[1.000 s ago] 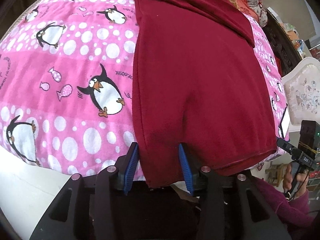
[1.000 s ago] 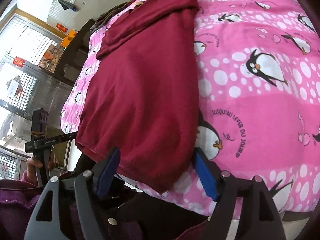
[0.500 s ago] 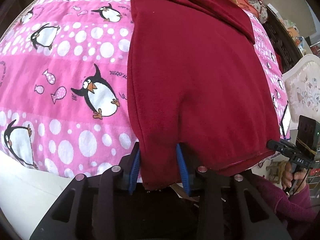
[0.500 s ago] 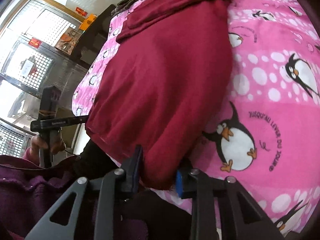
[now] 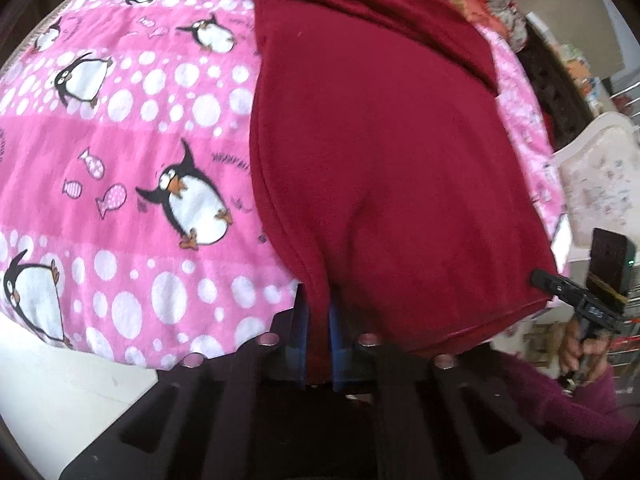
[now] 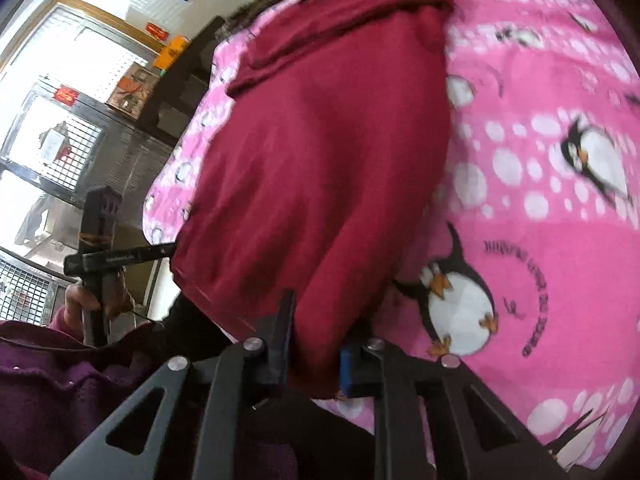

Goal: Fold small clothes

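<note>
Closed now, both sets of blue pads, wide apart a second ago. Left gripper (image 5: 318,344) pinching the near-left hem corner of the maroon fleece garment (image 5: 384,168); right gripper (image 6: 314,354) clamped on the near-right corner. Spread flat on the pink penguin-print bedspread (image 5: 120,128). Only in the right view: barred window (image 6: 52,136).

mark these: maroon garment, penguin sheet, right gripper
maroon garment (image 5: 380,168), left wrist view, middle of the flat body.
penguin sheet (image 5: 132,128), left wrist view, bare pink patch left of the garment.
right gripper (image 6: 314,354), right wrist view, between fingertips, on pinched hem.
</note>
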